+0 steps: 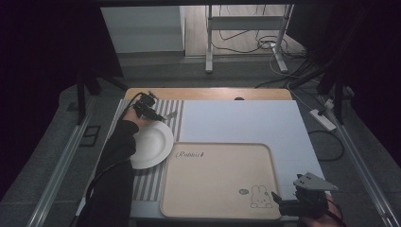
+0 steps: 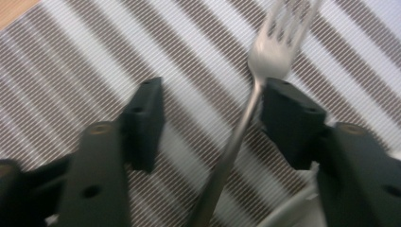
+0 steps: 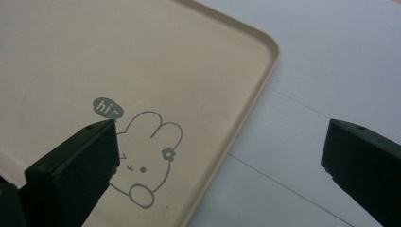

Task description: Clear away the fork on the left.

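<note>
A metal fork lies on the striped placemat just beyond a white plate. My left gripper is lowered around the fork's handle. The handle runs along the right-hand jaw, while the other jaw stands apart from it with a clear gap. In the high view that gripper is at the far left of the table, with the fork pointing right. My right gripper hangs wide open over the near right corner of the beige tray, with nothing between its jaws.
The beige tray bears a rabbit drawing and lies on a white sheet covering the wooden table. The placemat runs down the table's left side. Cables and a metal stand are on the floor behind.
</note>
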`<act>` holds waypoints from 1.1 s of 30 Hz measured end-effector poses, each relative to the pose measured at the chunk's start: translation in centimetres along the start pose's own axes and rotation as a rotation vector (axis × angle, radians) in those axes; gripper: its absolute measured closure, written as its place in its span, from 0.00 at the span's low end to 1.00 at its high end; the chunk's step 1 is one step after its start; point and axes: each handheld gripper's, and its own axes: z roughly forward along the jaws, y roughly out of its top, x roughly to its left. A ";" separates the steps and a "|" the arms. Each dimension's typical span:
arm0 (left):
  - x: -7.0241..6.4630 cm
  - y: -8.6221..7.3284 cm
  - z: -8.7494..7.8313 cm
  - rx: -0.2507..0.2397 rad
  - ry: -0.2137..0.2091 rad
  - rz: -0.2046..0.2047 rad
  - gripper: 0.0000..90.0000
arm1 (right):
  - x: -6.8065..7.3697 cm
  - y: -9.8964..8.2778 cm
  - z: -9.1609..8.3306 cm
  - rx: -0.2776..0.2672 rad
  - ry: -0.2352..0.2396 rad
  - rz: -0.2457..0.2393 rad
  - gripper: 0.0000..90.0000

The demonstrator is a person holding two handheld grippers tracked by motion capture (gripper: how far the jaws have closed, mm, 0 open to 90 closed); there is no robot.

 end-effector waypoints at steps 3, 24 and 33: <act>0.6 -0.7 -0.5 0.012 -0.001 -0.001 0.64 | 0.0 0.0 0.0 0.002 0.001 0.000 0.00; 3.0 -3.8 -3.1 -0.006 0.015 -0.073 0.94 | 0.0 0.0 -0.1 -0.003 0.000 0.005 0.00; 3.8 -5.0 -7.2 -0.009 0.056 -0.083 0.94 | 0.0 0.0 -0.1 -0.002 -0.001 0.004 0.00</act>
